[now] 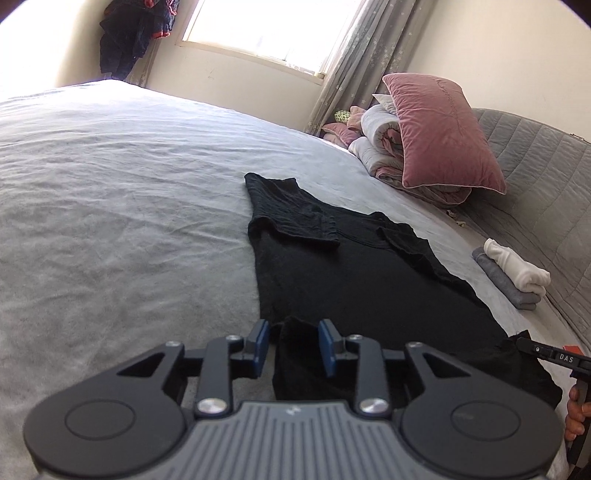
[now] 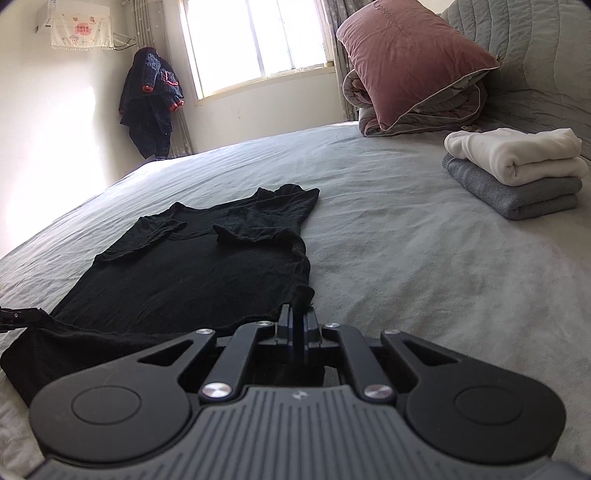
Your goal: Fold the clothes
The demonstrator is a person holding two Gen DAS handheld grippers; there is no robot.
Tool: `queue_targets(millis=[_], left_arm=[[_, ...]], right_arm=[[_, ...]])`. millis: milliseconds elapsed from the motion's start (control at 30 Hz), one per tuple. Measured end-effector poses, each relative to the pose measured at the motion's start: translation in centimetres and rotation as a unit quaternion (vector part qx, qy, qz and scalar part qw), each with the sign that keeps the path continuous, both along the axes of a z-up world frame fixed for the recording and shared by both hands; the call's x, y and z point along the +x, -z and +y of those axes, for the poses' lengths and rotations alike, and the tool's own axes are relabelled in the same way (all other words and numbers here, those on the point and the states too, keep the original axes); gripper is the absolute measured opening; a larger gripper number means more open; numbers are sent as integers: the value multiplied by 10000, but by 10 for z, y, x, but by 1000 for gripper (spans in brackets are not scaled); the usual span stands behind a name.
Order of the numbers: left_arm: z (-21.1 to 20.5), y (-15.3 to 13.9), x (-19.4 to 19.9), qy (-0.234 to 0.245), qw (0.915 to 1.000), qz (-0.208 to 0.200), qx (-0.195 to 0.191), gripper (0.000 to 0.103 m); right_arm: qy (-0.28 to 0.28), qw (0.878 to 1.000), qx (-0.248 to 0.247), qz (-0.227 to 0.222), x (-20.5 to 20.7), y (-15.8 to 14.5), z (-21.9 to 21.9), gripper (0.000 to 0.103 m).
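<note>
A black T-shirt (image 1: 354,266) lay flat on the grey bedsheet (image 1: 110,206), its two sleeves folded in over the chest and its collar end pointing away toward the window (image 1: 266,29). The hem end, nearest the cameras, was bunched and raised off the sheet.

The left gripper (image 1: 294,341) stood with its blue pads parted; a hem corner of the shirt sat between them, and the pads did not appear to press on it, though the dark cloth made that hard to judge. The right gripper (image 2: 298,321) was clenched tight on the other hem corner, a small peak of black fabric pinched up between its fingers. In the left wrist view, a hand (image 1: 576,410) on the right gripper's handle showed at the frame's edge.

No container was in sight. Near the padded headboard (image 2: 535,66) a folded white garment (image 2: 517,153) rested on top of a folded grey garment (image 2: 517,192), well apart from the shirt. Farther back a pink pillow (image 2: 413,59) leaned on a rolled quilt (image 2: 424,110). Dark clothes (image 2: 151,107) hung in the corner beside the window.
</note>
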State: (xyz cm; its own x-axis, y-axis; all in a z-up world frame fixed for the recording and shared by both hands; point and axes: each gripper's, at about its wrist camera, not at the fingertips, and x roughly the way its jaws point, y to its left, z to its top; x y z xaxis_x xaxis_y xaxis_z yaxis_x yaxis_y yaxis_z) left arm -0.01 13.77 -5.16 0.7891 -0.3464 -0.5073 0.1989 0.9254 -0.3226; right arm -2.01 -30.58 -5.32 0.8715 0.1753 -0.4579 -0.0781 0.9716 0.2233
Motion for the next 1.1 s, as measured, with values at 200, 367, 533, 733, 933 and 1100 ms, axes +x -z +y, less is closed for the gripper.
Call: queue_targets(millis=[200,367,533,733,933,1100], left_arm=[[-27,-1,-8,109,9938,-450,1014,11],[-51,-9,-39,896,9696,-1370,1817,5],[-65,-19,-64,1624,9470,-1925,1992,3],[-68,-13,-55,1182,9420,-1815,2563,3],[-33,-22,-24,75,9744,-1537,1638,3],[-11,-23,-11,-538,9838,-1436,929,3]], right_arm=[[1,9999,71,72,-1,2,-1,6],[-6,10000,23,79,-2,2,1,6],[6,10000,8,80,-2,2,1,6],[19,10000,-9,83,-1,2,2,6],[194,9995,-135,-232,-6,-6,3,6],[335,9970,-231,-665,-4,-17,5,6]])
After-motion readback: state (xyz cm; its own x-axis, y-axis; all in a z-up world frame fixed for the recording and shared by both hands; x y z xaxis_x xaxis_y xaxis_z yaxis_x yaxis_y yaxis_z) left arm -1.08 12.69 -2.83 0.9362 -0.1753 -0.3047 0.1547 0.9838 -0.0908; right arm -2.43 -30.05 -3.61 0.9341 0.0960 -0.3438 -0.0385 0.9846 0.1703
